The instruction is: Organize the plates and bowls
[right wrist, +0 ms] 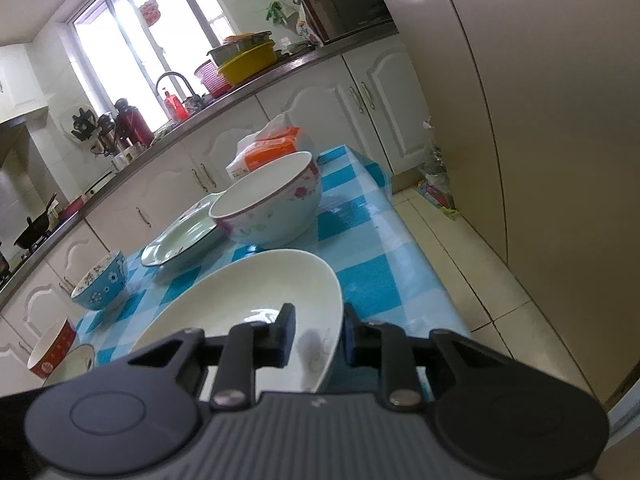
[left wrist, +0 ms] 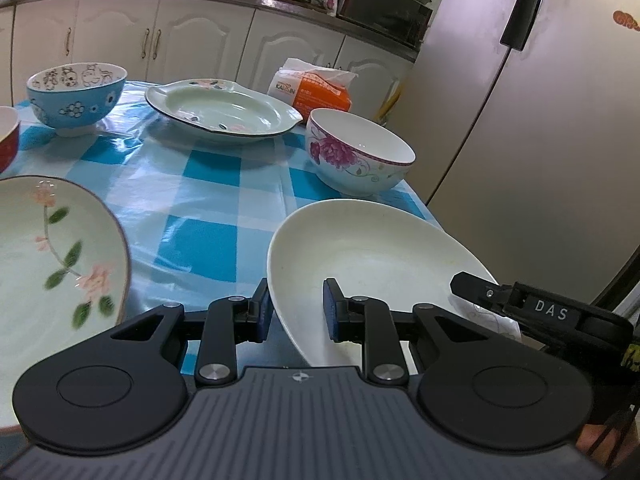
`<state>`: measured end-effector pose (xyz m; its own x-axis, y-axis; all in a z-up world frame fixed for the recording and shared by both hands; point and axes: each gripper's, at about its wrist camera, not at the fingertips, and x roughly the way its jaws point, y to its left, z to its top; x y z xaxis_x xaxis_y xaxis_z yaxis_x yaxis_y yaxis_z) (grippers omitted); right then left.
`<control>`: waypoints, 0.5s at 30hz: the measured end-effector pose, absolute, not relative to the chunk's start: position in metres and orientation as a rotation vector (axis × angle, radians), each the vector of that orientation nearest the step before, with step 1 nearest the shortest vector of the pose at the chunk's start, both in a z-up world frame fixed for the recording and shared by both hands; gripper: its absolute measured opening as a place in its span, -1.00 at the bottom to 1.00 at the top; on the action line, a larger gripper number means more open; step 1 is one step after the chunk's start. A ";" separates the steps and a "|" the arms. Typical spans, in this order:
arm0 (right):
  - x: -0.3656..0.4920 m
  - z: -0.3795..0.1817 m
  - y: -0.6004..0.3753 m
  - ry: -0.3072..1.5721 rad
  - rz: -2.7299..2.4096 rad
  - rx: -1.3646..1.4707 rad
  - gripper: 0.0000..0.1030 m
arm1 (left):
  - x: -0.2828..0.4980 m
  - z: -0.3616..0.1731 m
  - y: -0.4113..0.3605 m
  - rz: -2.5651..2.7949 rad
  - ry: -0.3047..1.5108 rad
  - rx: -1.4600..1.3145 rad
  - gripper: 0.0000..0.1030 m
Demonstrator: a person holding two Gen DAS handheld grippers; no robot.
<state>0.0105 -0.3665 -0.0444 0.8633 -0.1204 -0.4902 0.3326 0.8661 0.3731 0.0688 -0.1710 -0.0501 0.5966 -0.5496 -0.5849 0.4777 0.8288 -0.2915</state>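
A plain white plate (left wrist: 372, 248) sits tilted at the near right of the checked table; it also shows in the right wrist view (right wrist: 240, 300). My left gripper (left wrist: 298, 310) straddles its near left rim, jaws apart, with one finger on each side of the rim. My right gripper (right wrist: 318, 336) straddles its right rim the same way, and shows in the left wrist view (left wrist: 472, 286). A flowered white bowl (left wrist: 360, 156) stands behind the plate. A green flowered plate (left wrist: 56, 248) lies at the near left. A fish-shaped green plate (left wrist: 220, 110) and a blue bowl (left wrist: 76, 96) stand at the back.
A red bowl (left wrist: 6, 136) is at the left edge. An orange tissue pack (left wrist: 316, 90) lies at the table's back right. The fridge (left wrist: 540, 120) stands close on the right, past the table edge. White cabinets (left wrist: 192, 36) and a cluttered counter run behind.
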 end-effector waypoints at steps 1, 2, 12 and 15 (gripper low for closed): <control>0.009 -0.044 -0.364 0.472 -0.245 0.463 -0.57 | 0.067 -0.049 -0.169 -0.598 0.711 -0.111 -0.51; 0.007 -0.043 -0.361 0.466 -0.241 0.460 -0.57 | 0.065 -0.047 -0.167 -0.600 0.706 -0.114 -0.51; -0.011 -0.028 -0.338 0.435 -0.218 0.419 -0.57 | 0.044 -0.035 -0.146 -0.601 0.680 -0.146 -0.51; -0.018 -0.025 -0.334 0.433 -0.216 0.411 -0.57 | 0.037 -0.034 -0.141 -0.603 0.685 -0.148 -0.51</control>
<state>-0.0179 -0.3338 -0.0254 0.8869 -0.1158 -0.4472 0.2879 0.8956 0.3392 0.0367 -0.1412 -0.0344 0.6124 -0.5680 -0.5499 0.4736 0.8205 -0.3201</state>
